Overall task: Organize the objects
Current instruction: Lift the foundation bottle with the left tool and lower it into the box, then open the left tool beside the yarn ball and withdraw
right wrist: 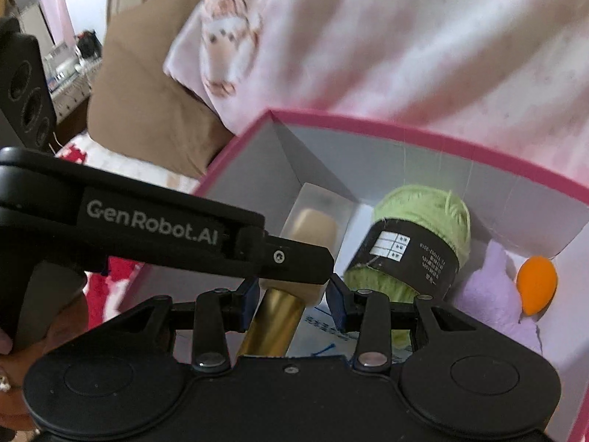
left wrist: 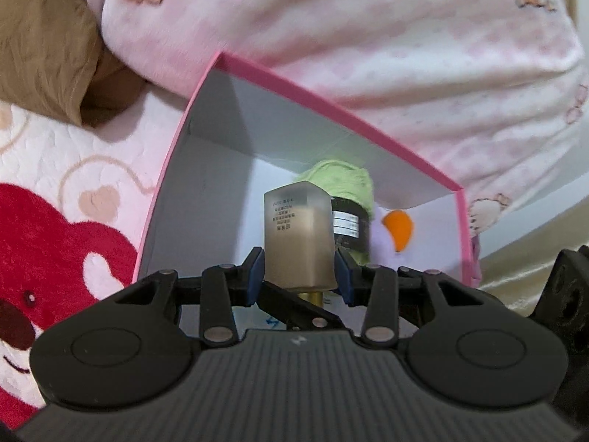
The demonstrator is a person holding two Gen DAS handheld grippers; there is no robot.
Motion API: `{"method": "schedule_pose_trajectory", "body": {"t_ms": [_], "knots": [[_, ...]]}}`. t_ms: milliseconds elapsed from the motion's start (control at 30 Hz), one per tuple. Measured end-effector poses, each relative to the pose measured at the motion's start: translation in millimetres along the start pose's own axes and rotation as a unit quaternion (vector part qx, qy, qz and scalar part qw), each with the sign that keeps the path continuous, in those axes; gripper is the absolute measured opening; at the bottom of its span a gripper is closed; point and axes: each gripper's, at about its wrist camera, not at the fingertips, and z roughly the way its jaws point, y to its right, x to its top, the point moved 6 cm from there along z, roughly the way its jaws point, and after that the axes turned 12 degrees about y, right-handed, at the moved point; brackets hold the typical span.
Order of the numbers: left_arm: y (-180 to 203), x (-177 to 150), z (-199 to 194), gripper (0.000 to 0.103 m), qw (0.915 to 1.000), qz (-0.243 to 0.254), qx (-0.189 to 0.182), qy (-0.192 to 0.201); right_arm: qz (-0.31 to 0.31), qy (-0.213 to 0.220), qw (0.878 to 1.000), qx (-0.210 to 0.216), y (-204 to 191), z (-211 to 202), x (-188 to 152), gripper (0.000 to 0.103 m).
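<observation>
left gripper [left wrist: 299,276] clamped on frosted foundation bottle [left wrist: 297,235] inside pink box [left wrist: 331,107], right gripper [right wrist: 292,298] open, empty, beside green yarn ball [right wrist: 423,217]

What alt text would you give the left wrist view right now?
The left gripper holds a frosted square bottle of beige liquid with a gold cap over an open pink-rimmed white box. Behind it lie green yarn with a black label and a lilac plush toy with an orange patch.
</observation>
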Motion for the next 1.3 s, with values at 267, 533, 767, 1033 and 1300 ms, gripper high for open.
{"method": "schedule_pose_trajectory", "body": {"t_ms": [267, 533, 767, 1033, 1300], "knots": [[-5.2, -5.3, 27.8, 0.04, 0.9992, -0.026, 0.02, -0.023, -0.033, -0.047, 0.998, -0.031, 7.4, 21.0, -5.8, 0.045], [-6.6, -17.5, 36.7, 0.039, 0.9983, -0.021, 0.046, -0.029, -0.029, -0.058, 0.997, -0.046, 7.6, 12.9, -15.1, 0.046], [-8.4, -21.4, 43.0, 0.035, 0.9981, -0.014, 0.052, -0.028, -0.01, -0.044, 0.999, -0.029, 14.3, -14.6, -17.5, 0.048], [-3.5, -23.6, 46.2, 0.035, 0.9972, 0.008, 0.073, -0.011, -0.02, -0.018, 0.999, -0.027, 16.1, -38.7, -34.4, 0.031], [25.4, -21.2, -9.3, 0.055, 0.9912, 0.097, 0.088, 0.017, 0.005, 0.031, 0.999, -0.04, 22.9, -94.8, -30.7, 0.033]]}}
